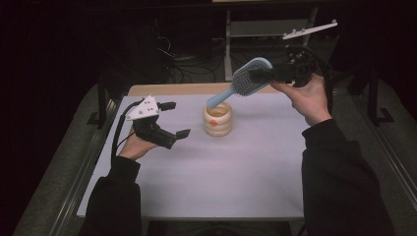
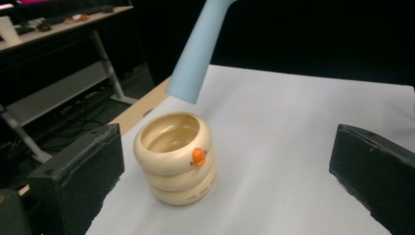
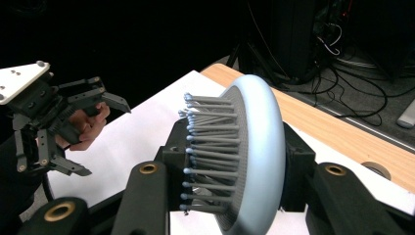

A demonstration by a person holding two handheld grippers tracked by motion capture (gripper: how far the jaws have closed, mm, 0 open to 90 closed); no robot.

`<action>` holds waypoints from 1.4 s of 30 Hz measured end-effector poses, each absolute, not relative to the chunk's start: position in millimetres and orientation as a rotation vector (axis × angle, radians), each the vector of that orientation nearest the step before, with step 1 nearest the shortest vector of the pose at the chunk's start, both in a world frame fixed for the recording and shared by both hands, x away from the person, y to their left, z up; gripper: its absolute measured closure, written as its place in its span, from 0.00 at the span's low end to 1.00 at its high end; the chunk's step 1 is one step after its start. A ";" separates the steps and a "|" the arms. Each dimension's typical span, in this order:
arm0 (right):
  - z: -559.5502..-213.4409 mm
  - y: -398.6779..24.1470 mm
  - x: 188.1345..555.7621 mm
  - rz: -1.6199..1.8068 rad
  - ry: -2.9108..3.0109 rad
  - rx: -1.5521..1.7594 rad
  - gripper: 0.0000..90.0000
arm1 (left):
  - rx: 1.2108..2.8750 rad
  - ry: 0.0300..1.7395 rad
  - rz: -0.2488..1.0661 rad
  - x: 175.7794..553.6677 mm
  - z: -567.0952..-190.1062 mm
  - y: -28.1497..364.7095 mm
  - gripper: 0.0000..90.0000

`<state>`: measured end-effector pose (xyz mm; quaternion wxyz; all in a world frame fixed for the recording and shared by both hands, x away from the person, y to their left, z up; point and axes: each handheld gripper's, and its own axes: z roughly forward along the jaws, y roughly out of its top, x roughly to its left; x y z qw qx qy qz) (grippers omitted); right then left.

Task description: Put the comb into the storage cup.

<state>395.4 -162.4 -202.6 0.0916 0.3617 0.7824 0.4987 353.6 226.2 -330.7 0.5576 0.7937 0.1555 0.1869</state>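
White table (image 1: 196,172) in a dark room: right gripper (image 1: 268,74) pinches the pale-blue plastic hairbrush (image 1: 246,81), handle tip just above the cream ringed cup (image 1: 217,119), insertion pending, left gripper (image 1: 174,119) spread empty.

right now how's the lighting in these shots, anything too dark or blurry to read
High view: the white table is lit, the room around it nearly black, the picture soft and grainy. Left gripper view: the cream ring-shaped cup is sharp, the near black jaws blurred. Right gripper view: the hairbrush bristles are crisp, the background dark, the left gripper dim.
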 end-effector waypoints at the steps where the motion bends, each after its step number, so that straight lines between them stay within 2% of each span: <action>1: -202.7 -163.3 396.0 1.480 2.320 1.079 0.63 | 1.858 0.369 0.441 353.4 -331.6 229.1 0.00; 24: -203.4 -176.2 413.4 1.402 2.283 1.138 0.63 | 1.733 0.455 0.458 343.3 -356.4 278.9 0.00; 42: -217.3 -162.2 431.6 1.301 2.322 1.147 0.63 | 1.695 0.528 0.455 334.8 -376.5 308.9 0.00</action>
